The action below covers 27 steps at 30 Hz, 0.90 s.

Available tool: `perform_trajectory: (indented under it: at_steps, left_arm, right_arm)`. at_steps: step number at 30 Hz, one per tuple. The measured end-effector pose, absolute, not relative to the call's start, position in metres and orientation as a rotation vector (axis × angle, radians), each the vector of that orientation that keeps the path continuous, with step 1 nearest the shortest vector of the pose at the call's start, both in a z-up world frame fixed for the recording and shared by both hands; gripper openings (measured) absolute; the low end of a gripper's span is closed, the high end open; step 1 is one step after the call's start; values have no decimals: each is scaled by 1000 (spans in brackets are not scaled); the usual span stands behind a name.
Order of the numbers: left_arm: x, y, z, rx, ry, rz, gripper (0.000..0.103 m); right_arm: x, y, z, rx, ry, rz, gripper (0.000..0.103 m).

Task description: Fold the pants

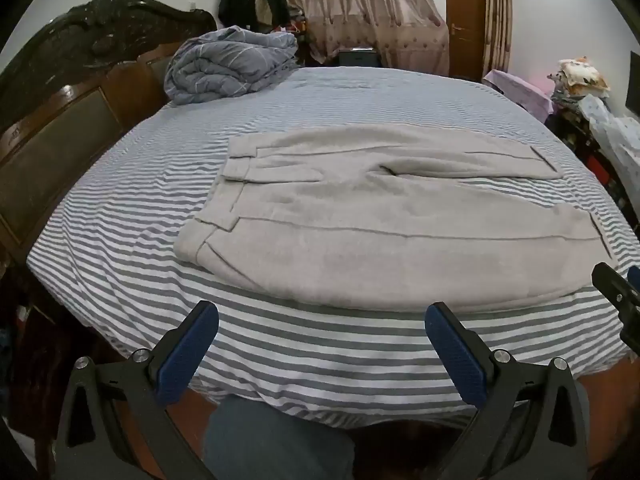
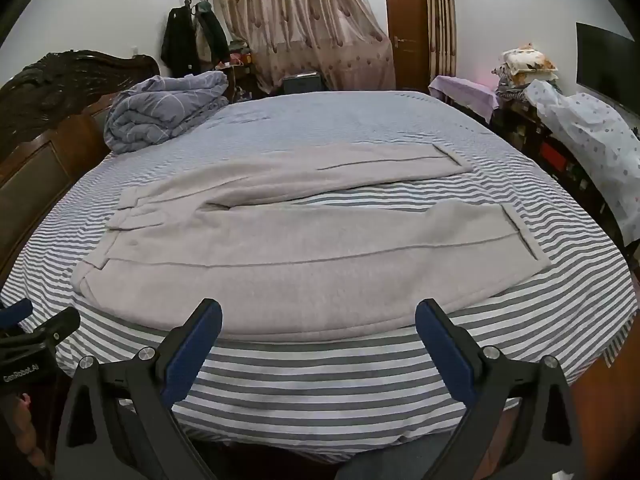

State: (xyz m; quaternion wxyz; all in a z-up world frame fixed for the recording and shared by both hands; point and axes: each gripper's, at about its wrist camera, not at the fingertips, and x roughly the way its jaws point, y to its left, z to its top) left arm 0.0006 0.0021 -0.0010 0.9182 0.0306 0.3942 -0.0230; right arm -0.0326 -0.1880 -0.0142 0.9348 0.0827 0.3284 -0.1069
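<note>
— What's closest to you?
— The left hand-held gripper point(image 1: 322, 326) and right hand-held gripper point(image 2: 319, 322), both spread wide, holding nothing, poised over the bed's point(image 1: 280, 352) near edge.
— And the pants?
— The grey pants point(image 2: 280, 256) lie flat mid-bed, long axis running across it: waistband left toward the headboard point(image 1: 80, 72), cuffs right, legs slightly parted. A rolled quilt point(image 1: 228, 64) sits beyond.

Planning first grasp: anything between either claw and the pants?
Nothing visible. Only bare striped sheet lies between the open left claw and the pants; likewise for the open right claw. The rolled duvet sits far off.
</note>
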Motion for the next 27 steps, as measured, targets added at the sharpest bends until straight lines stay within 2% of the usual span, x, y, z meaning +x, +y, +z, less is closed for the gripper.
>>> perform_trajectory:
  at_steps: [27]
  left_arm:
    - [-9, 10, -8, 42, 807, -37, 102]
  right_arm:
    - [-47, -157, -4, 143, 673, -218, 97]
